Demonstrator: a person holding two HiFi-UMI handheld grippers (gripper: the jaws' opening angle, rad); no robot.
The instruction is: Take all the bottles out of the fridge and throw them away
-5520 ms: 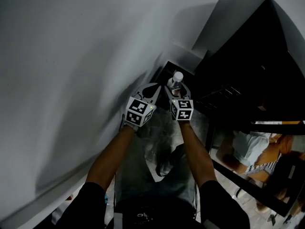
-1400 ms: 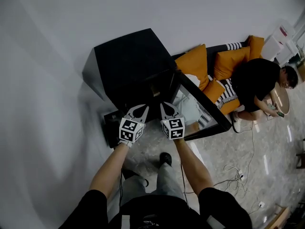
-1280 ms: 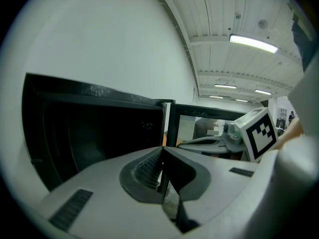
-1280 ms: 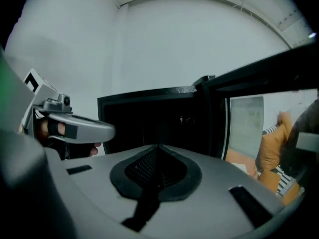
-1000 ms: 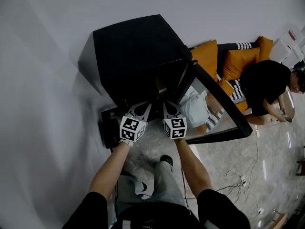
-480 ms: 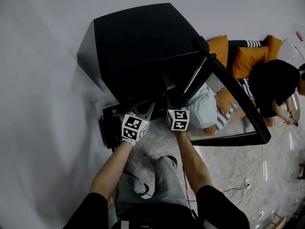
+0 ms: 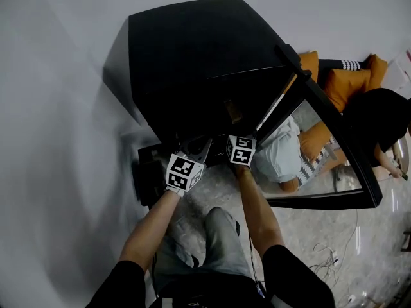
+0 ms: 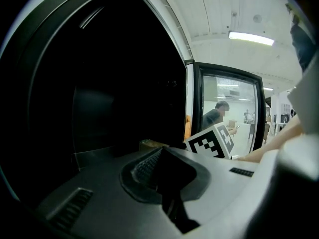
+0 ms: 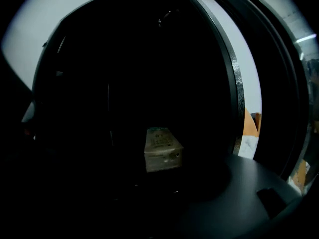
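Black fridge (image 7: pixel 192 56) faced with door (image 7: pixel 324 143) open: holds left gripper (image 8: pixel 160 157) shut and empty, has jaws of right gripper (image 7: pixel 240 143) just opening on nothing, aimed at box (image 9: pixel 162 149) inside.

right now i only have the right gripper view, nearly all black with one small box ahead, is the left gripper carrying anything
observer: no, the left gripper is shut, jaws together with nothing in them
operator: where is it next to mine
observer: in the head view it sits just left of the right gripper, both at the mouth of the fridge; yours has just been opening its jaws, nothing between them
operator: and the door
observer: the glass door stands swung wide open, off to the right of your arm
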